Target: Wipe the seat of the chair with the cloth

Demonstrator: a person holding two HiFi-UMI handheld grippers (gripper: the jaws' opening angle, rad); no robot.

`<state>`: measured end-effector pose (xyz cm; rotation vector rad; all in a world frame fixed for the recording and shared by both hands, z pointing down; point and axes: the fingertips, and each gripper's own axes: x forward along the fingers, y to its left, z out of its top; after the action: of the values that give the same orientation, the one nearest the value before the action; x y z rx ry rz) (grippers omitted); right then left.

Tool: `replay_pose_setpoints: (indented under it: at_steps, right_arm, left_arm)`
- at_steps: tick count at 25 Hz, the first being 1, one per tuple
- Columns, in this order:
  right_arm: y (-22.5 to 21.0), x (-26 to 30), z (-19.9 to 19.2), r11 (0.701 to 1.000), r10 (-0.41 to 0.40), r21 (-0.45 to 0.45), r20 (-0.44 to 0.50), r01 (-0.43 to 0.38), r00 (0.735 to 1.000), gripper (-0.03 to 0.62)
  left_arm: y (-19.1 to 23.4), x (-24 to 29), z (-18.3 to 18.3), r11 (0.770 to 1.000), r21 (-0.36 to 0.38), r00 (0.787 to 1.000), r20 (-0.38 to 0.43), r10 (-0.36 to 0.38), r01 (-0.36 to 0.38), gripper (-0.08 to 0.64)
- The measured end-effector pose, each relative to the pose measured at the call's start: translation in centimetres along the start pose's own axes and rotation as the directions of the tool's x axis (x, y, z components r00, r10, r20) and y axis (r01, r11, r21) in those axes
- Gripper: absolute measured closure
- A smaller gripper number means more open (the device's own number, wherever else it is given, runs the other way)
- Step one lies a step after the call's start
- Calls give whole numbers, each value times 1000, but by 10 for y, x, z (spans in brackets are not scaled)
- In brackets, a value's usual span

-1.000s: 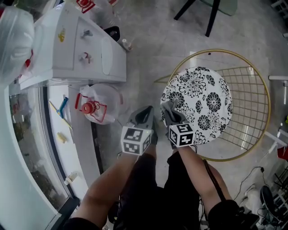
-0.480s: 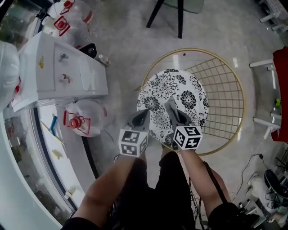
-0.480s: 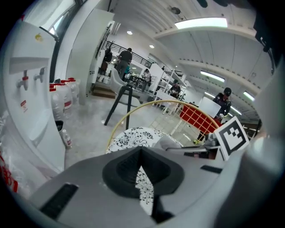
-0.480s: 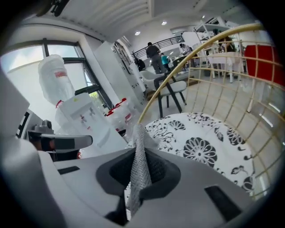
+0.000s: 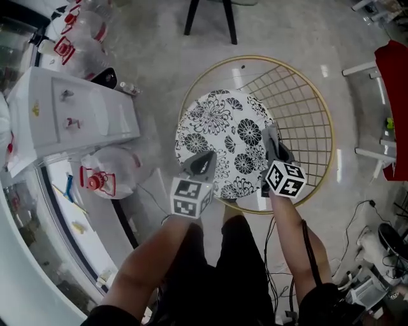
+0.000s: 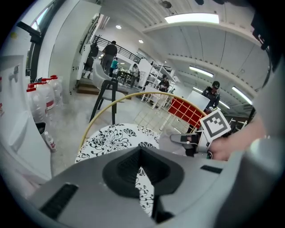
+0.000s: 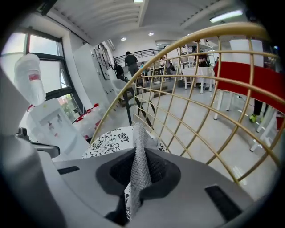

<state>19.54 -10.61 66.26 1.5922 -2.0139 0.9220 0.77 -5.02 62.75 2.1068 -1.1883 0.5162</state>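
Note:
The chair has a gold wire frame [image 5: 312, 121] and a round seat [image 5: 220, 137] with a black-and-white flower print. My right gripper [image 5: 273, 141] hovers over the seat's right side, close to the wire back, shut on a grey knitted cloth [image 7: 139, 153]. The cloth stands up between its jaws in the right gripper view, above the seat [image 7: 107, 140]. My left gripper [image 5: 202, 163] is shut and holds nothing, at the seat's front-left edge. In the left gripper view the seat [image 6: 111, 138] lies ahead, and the right gripper [image 6: 183, 139] is over its right side.
A white cabinet [image 5: 70, 118] stands to the left, with a water jug [image 5: 105, 172] beside it and more jugs [image 5: 73, 35] behind. Black furniture legs [image 5: 210, 19] stand beyond the chair. A red item [image 5: 392, 73] and floor cables [image 5: 363, 248] are at the right. People stand far off.
My right gripper has carried the cloth across the seat from its front-left part to its right side by the wire back. The left gripper stayed near the front edge.

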Motion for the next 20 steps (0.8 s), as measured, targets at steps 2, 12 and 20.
replay_pose_setpoints:
  at_steps: [2,12,20]
  right_arm:
    - [-11,3,-3,1000,-21,-9,-11,21,1000,567]
    - [-36,22,-40,995,-97,-49,-142,91,985,566]
    - [-23,29,-61,996,-73,-73,-200,60,977,567]
  left_arm:
    - [-4,7,-1,1000,-7,1000,-6,-7,7,563]
    - [-4,18,-9,1000,-13,1000,-28,-12,12,563]
    - [11,12,-16,999,-32,999,-36,15,-16,563]
